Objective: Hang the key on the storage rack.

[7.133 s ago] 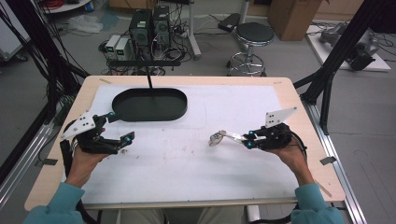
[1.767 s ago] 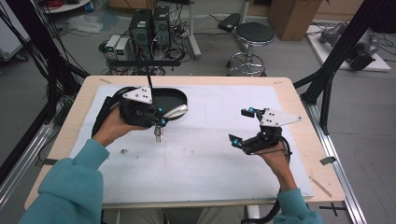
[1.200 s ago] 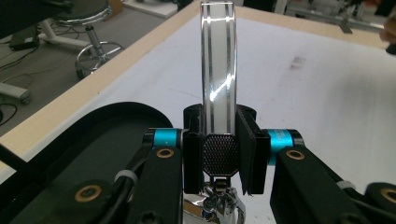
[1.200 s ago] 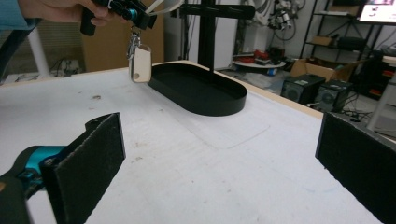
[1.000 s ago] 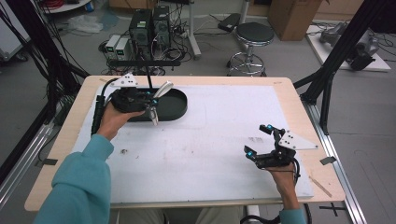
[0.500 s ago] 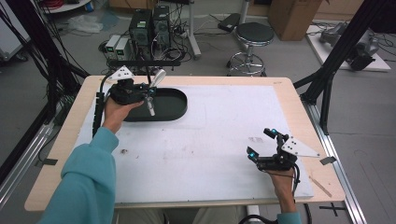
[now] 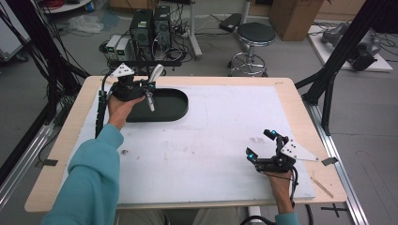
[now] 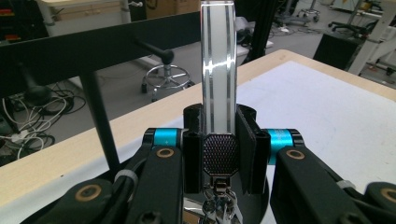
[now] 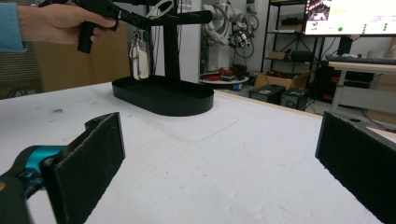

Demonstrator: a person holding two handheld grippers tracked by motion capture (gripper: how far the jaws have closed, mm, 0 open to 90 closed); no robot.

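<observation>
My left gripper [image 7: 146,89] is shut on a shiny metal keychain [image 7: 154,74]. I hold it above the left end of the black oval base [image 7: 169,107] of a hanger stand. In the left gripper view the keychain's polished loop [image 8: 218,60] rises straight up from between the pads, and its ring dangles below them. The stand's black crossbar [image 8: 93,51] with a peg [image 8: 158,50] lies just beyond. My right gripper [image 7: 261,144] rests open near the table's front right with nothing in it. In the right gripper view [image 9: 224,163] the keychain [image 9: 140,56] hangs by the stand's post [image 9: 171,46].
A white sheet [image 7: 225,136] covers the wooden table [image 7: 70,140]. Behind the table stand computer boxes [image 7: 150,26] and a round stool [image 7: 254,35] on the floor. A black frame leg [image 7: 328,79] rises at the right edge.
My left gripper has carried the keychain from mid-table back and left, up to the stand's bar over the oval base. The right gripper has drawn back to the front right and stayed there.
</observation>
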